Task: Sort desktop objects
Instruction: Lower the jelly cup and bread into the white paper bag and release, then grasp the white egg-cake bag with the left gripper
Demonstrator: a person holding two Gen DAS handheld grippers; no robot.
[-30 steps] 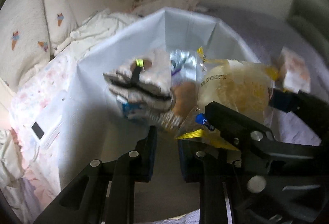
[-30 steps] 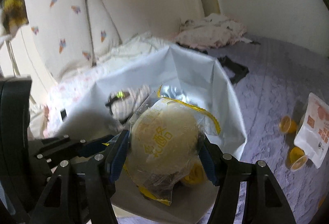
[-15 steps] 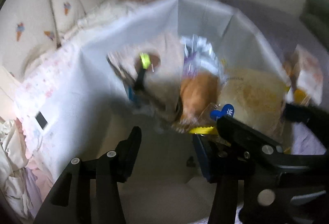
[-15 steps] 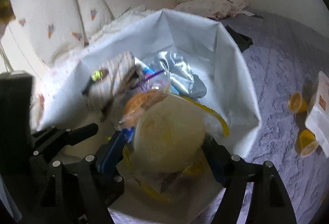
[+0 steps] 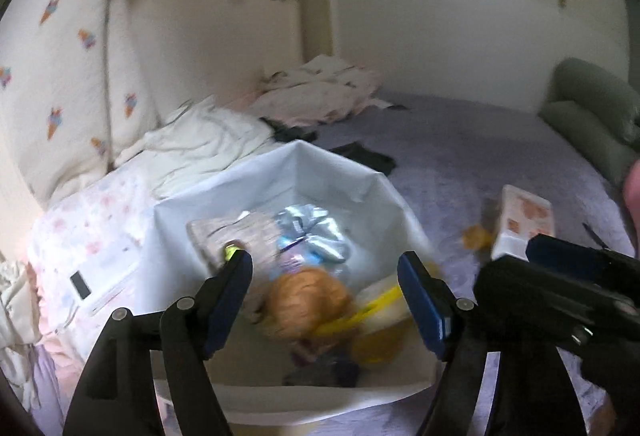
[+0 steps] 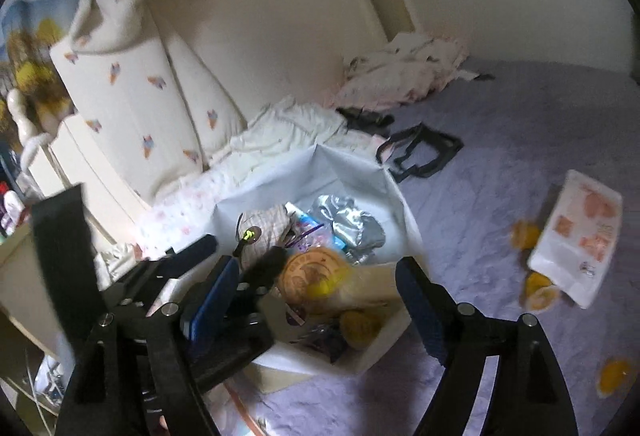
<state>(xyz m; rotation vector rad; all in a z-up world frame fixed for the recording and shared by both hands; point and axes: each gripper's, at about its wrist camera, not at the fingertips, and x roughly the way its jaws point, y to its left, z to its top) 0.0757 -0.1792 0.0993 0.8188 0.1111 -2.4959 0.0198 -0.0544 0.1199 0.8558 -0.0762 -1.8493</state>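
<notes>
Left gripper (image 5: 326, 296): jaws spread wide, having just been opening, with nothing pressed between the blue pads (image 5: 228, 300); it hangs above the white bin (image 5: 372, 195), whose contents show in the gap. Right gripper (image 6: 316, 304): jaws likewise apart and gripping nothing, having opened within the last second, also poised over the bin's near rim. In the right wrist view the left gripper's black frame crosses at 8 o'clock and blocks part of the bin's near-left corner. Inside the bin, nearest first: a yellow-trimmed bread packet (image 6: 360, 292), blurred, lying at the near edge; a round brown pastry in clear wrap (image 6: 312, 276) touching it; a checked cloth bundle with a green clip (image 6: 268, 228) at the left side; a crumpled silver foil bag (image 6: 352, 228) toward the far wall. Outside the bin, on the purple bedspread (image 6: 500, 139) at 3 o'clock, lies a white snack pouch with orange print (image 6: 576, 236), with small orange jelly cups (image 6: 540, 292) just beside it. Beyond the bin at 12 o'clock: a black strap item (image 6: 424, 151), rumpled white bedding (image 6: 288, 127), and a pile of pale clothing (image 6: 400, 71). At 10 o'clock, cream pillows with ice-cream print (image 6: 132, 103) lean against the headboard.
</notes>
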